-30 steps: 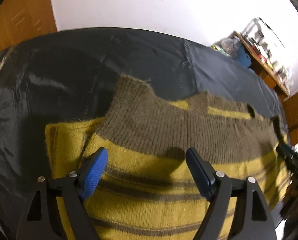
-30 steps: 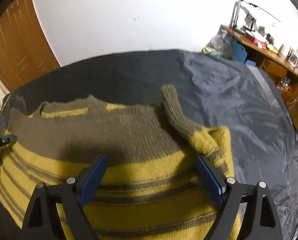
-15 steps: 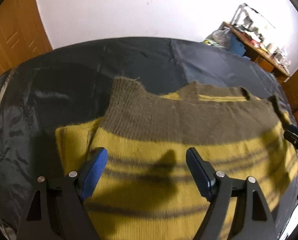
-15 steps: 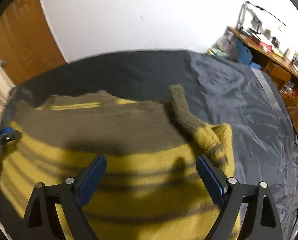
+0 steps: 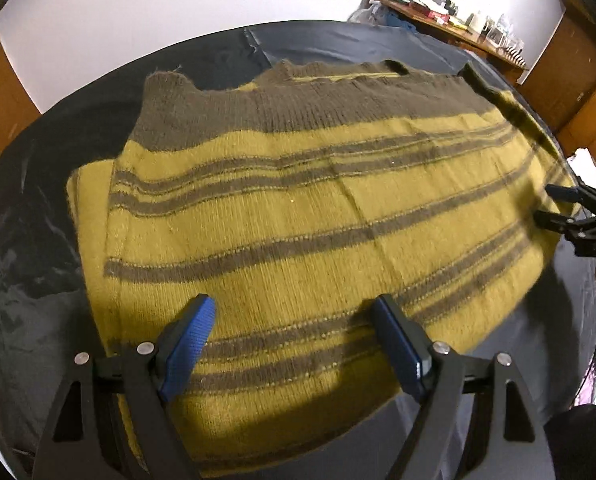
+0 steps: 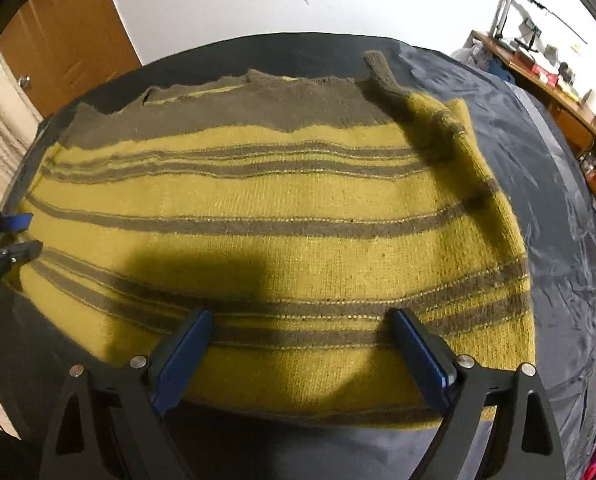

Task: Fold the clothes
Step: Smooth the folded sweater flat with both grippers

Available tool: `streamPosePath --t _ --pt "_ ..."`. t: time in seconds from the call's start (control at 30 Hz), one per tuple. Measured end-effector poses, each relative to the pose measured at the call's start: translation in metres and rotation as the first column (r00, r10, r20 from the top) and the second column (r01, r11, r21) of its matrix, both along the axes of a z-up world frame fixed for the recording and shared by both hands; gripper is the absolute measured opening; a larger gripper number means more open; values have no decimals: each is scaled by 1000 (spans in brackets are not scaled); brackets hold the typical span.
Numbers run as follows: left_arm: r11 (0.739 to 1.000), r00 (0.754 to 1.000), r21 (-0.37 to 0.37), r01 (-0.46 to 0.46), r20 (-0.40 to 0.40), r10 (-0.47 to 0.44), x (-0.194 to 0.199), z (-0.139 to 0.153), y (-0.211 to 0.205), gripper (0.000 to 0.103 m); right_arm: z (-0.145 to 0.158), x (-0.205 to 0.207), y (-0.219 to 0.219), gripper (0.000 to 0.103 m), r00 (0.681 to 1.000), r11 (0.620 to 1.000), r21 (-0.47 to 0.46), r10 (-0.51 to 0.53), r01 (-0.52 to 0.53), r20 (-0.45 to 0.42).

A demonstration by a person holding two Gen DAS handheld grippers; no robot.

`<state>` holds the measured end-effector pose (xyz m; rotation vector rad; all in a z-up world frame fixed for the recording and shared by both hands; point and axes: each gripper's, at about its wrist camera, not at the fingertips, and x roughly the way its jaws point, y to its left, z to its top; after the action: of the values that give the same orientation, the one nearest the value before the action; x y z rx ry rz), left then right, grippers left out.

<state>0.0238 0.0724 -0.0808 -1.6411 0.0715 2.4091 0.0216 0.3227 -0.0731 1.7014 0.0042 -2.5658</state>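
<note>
A mustard-yellow knitted sweater with brown stripes and a brown top band lies flat on a dark sheet, its sleeves folded in at both sides. My left gripper hovers open over the sweater's lower left part, nothing between its blue pads. My right gripper stands open above the lower right part of the sweater, also holding nothing. Each gripper shows at the edge of the other's view: the right gripper, the left gripper.
The dark sheet covers a bed-like surface around the sweater. A cluttered wooden desk stands at the far right by the white wall. Wooden doors are at the far left.
Both grippers have drawn back toward the sweater's lower hem, so much more of the striped body now shows ahead of them. Both stay open throughout.
</note>
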Motion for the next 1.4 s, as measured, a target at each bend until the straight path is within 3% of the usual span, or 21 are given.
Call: streamPosePath --t 0.1,0.7,0.9,1.03,1.3,1.4 --pt "1000 1000 11 7 -12 -7 2 -2 -4 85 -4 -2 -2 102 1000 1000 22 0 0 -4" --pt "1000 999 8 -23 -42 23 9 -5 3 86 -2 11 -12 102 999 1000 25 -5 6 -33" --pt "999 999 -46 10 -44 -12 24 -7 8 86 -1 20 -10 103 1000 1000 23 19 -18 -17" --pt "994 998 -104 22 -53 -27 37 -10 15 87 -4 32 -16 103 998 995 69 69 -68 -14" --pt "994 998 -104 -42 -55 36 45 -7 9 87 -4 36 -17 103 994 992 67 110 -108 -25" --pt "992 997 -105 -72 -22 70 39 -4 8 87 2 35 -11 103 995 995 19 94 -94 -22"
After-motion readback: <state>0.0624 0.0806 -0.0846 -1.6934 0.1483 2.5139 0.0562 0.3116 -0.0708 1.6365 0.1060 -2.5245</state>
